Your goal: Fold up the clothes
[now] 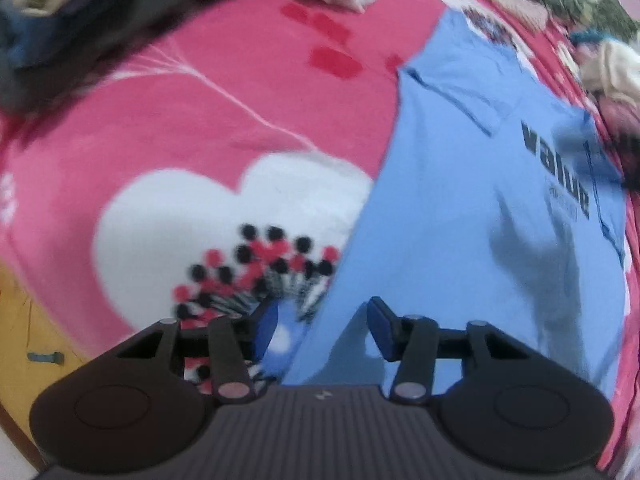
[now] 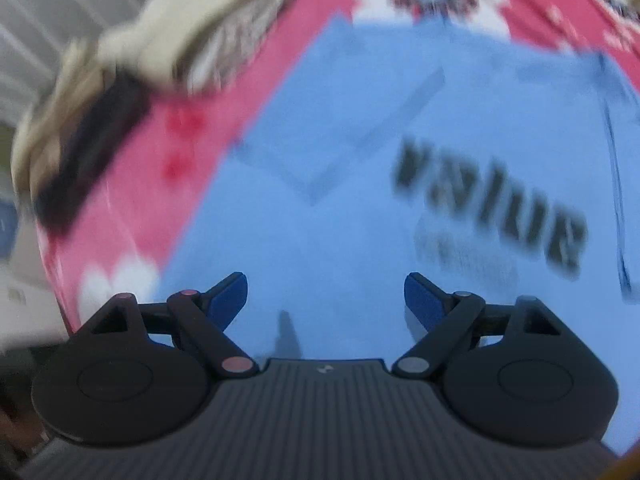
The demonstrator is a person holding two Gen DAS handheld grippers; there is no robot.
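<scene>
1. My left gripper (image 1: 320,328) is spread wide and holds nothing; it hangs right over the near left edge of the blue T-shirt (image 1: 460,208), one fingertip above the pink blanket (image 1: 200,100), the other above shirt cloth.
2. My right gripper (image 2: 326,300) is also wide and empty — it sits squarely over the shirt's body, cloth on both sides.
3. The shirt lies flat on the blanket, its long axis running away from me towards the collar end.
4. I judge the left side fold comes next — my left gripper is nearer that edge.
</scene>
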